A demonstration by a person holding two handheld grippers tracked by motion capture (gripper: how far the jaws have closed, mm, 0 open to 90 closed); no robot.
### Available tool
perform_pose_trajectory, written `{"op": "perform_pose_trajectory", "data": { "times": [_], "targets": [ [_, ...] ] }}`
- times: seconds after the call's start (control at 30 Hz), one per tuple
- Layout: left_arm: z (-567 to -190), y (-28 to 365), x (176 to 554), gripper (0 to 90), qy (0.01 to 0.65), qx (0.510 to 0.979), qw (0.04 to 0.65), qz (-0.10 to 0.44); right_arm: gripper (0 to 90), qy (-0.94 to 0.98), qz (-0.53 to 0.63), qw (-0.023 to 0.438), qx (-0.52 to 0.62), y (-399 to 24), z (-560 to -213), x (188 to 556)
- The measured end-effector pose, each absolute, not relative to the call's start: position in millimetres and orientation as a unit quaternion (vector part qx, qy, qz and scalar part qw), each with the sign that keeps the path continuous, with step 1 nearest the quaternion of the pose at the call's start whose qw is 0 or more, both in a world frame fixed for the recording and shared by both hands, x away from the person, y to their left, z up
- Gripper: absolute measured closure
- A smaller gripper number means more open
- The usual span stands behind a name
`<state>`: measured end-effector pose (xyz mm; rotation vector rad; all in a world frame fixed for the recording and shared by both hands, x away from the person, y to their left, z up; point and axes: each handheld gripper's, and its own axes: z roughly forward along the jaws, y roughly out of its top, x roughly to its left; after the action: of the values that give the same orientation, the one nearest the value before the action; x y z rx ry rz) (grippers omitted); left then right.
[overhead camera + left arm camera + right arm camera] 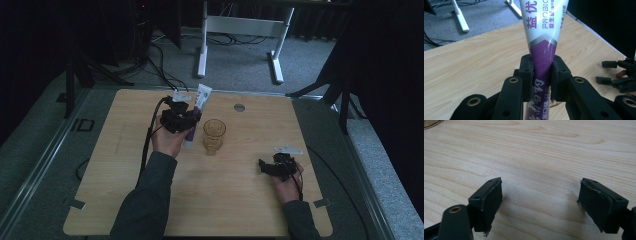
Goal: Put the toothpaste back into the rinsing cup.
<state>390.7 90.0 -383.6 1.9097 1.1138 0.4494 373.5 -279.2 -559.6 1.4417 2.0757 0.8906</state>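
Seen at the left of the wooden table (125,200): the left gripper (178,119), raised in the person's left hand (167,140) and clamped on a white-and-purple toothpaste tube (198,107). Gripped on the purple lower part, with both pads pressed against its sides, as shown close up in the left gripper view, where the tube (544,37) rose between the black jaws of that gripper (542,75), white printed end farthest from the camera. Held tilted above the tabletop, white end toward the far edge of the table.

Just right of the tube: an amber glass (214,135), standing upright on the wood, near the tube; contact between them could not be told.

Farther right, well apart from the glass: the right gripper (270,167), low over the table in the right hand (287,186). Jaws spread wide apart in the right gripper view (540,202), with bare wood grain (536,157) between them and nothing held.
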Motion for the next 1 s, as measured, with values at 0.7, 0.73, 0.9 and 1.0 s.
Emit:
{"op": "perform_pose_trajectory", "data": {
  "times": [0.7, 0.73, 0.9, 1.0],
  "targets": [
    [-382.7, 77.8, 397.9, 74.4, 0.434, 0.748, 0.469, 0.178, 18.9, 0.754, 0.324, 0.229, 0.524, -279.1, -559.6, 373.5],
    [-382.5, 77.7, 398.0, 74.4, 0.434, 0.747, 0.471, 0.178, 18.9, 0.754, 0.324, 0.229, 0.524, -279.1, -559.6, 373.5],
    [-380.2, 75.6, 398.4, 74.4, 0.424, 0.748, 0.475, 0.186, 18.9, 0.754, 0.324, 0.229, 0.524, -279.2, -559.7, 373.5],
    [-379.2, 72.7, 398.8, 74.4, 0.418, 0.744, 0.485, 0.192, 18.9, 0.754, 0.324, 0.229, 0.524, -279.2, -559.7, 373.5]
  ]
}}
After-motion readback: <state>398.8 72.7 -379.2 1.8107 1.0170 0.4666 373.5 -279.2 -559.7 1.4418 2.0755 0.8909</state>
